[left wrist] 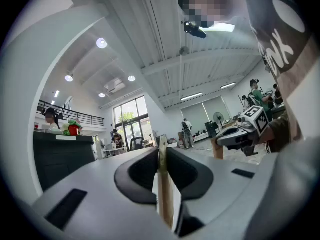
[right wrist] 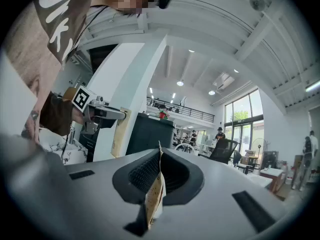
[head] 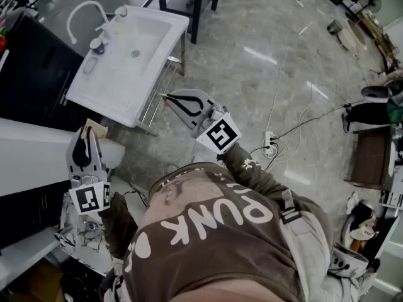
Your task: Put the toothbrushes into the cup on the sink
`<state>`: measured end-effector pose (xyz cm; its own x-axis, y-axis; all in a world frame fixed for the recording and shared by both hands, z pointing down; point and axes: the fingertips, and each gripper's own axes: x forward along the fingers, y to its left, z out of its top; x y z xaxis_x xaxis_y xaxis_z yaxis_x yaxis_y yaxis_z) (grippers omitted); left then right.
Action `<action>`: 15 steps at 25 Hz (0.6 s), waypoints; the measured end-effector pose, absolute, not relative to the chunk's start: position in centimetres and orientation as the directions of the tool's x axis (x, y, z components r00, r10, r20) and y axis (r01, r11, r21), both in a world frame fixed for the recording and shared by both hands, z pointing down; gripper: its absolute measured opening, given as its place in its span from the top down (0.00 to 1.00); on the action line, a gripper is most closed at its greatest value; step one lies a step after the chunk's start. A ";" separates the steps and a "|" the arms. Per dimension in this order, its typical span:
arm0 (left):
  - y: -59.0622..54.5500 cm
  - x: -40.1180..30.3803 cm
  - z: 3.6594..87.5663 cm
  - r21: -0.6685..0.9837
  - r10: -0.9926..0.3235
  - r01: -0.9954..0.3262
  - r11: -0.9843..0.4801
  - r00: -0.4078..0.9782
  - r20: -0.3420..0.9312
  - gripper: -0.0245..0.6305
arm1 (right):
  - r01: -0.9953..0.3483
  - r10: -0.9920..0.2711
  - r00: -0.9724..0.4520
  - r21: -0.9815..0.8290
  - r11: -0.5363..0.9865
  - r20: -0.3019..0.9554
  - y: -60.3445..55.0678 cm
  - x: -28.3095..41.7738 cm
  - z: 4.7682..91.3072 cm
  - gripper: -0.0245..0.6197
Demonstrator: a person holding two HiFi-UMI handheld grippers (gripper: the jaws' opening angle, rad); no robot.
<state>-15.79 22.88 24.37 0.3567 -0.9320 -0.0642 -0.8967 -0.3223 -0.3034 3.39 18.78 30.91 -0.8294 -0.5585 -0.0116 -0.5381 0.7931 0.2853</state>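
Both grippers loaded, both short of the sink.

Left gripper point(left wrist: 162, 156): jaws fully closed on a flat tan card point(left wrist: 165, 194) standing edge-on between the pads. Probably a toothbrush pack, can't confirm. It sits near-left, over a white cabinet, below the sink's near corner.

Right gripper point(right wrist: 157, 164): jaws also pinched tight on a thin tan card point(right wrist: 154, 194), tip sticking out past the pads. It's to the right, over the floor, just off the sink's near edge.

Sink point(head: 107, 87) is far-left. Cup point(head: 96, 45) stands on its left deck near the faucet point(head: 82, 14), well apart from both grippers. No brush visible in it from here.

Step, my read: carry phase, nothing dropped in yet.

Next: move one gripper at a time over the cup, tilt its card end-down, line it up with the mouth, then release. The mouth is small and the cards are wide, so centre carefully. Right gripper looks to have the clearer path.
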 end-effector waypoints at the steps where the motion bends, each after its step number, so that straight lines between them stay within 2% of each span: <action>1: 22.7 -15.5 24.3 -0.304 -0.932 -0.897 -0.322 0.357 -0.065 0.88 | -0.537 -0.558 -0.830 0.288 0.793 -0.012 18.6 3.7 30.9 0.95; 15: 21.7 -10.7 23.7 -0.327 -0.939 -0.896 -0.301 0.339 -0.064 0.88 | -0.505 -0.514 -0.857 0.258 0.824 -0.036 17.6 7.5 30.6 0.94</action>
